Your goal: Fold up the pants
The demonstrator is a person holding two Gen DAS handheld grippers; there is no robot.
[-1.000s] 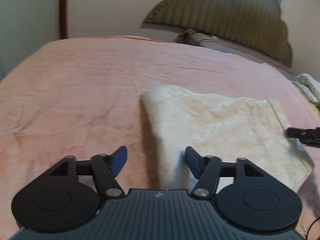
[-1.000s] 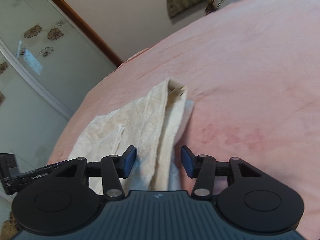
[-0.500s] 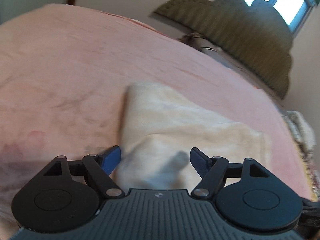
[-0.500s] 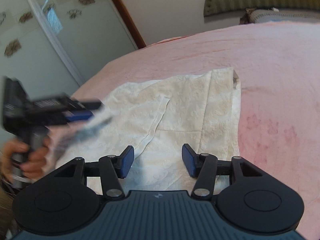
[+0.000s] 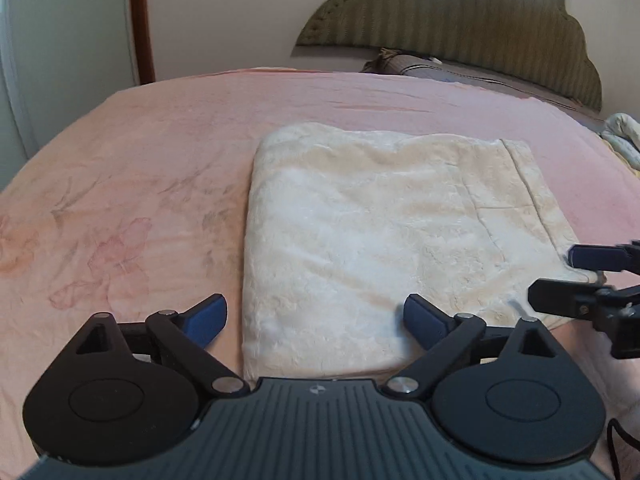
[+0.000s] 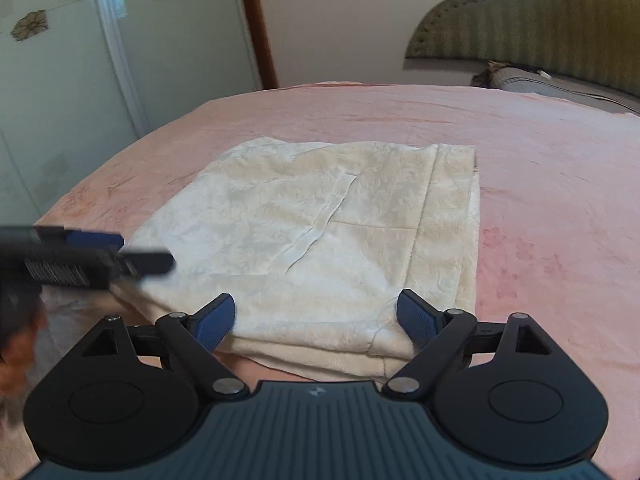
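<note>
Pink plush bedspread (image 5: 168,168) fills both views, running ahead of each claw to a green padded headboard (image 5: 460,20) at the far end.

On it lies the cream pants (image 5: 380,232), folded into a flat, near-square packet of several layers. From the left gripper (image 5: 316,320) the packet sits directly ahead and a little to the right, its left fold edge running straight away from the claw just inside the left finger. From the right gripper (image 6: 316,316) it also lies straight ahead, the stacked near edge just beyond the fingertips, the waistband strip along the right side running away from the claw.

Both claws are spread wide and hold nothing; whether the fingertips touch the cloth cannot be told.

The packet's slightly longer side looks to run across from one gripper to the other, so a further fold would likely carry one side edge over to the other. Each claw stands at its own near corner, neither plainly nearer. Judging by the tidy stack, the folding appears close to finished.
</note>
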